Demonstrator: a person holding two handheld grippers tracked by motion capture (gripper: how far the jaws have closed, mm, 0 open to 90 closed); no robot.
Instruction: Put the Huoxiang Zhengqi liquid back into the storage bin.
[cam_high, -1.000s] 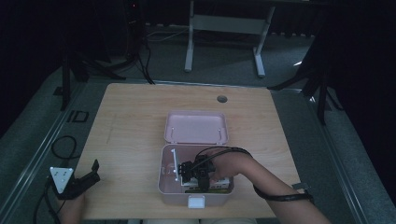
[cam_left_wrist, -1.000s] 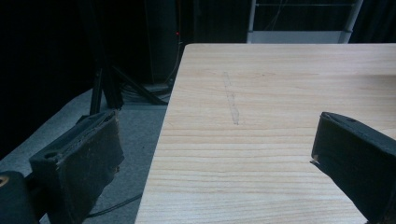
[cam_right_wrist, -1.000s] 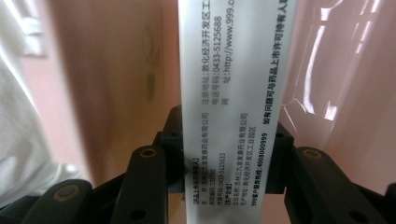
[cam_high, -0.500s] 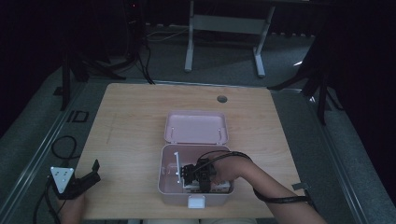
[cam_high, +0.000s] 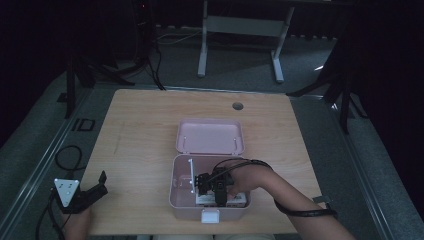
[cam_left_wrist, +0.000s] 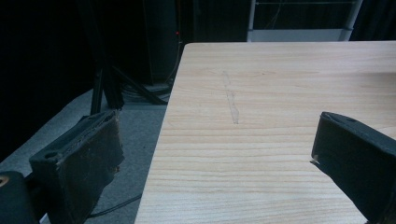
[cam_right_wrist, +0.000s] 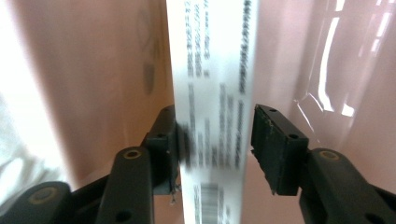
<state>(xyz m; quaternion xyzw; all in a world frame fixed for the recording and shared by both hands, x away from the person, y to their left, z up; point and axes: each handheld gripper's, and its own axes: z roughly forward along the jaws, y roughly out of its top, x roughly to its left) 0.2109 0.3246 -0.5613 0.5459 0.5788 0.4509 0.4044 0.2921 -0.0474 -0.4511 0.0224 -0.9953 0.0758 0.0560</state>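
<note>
Right gripper has dropped deeper into my pink box, jaws straddling a white carton, not yet clamped; grasp looks imminent. Left gripper idles open.

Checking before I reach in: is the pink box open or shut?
Open: the pink box has its lid lying flat behind it, and the right tool reaches inside.

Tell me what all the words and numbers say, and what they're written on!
White box between the right gripper fingers: rows of small print and a barcode, all too blurred to read.
Pink case on the table: no readable text.
Nothing else carries writing.
</note>
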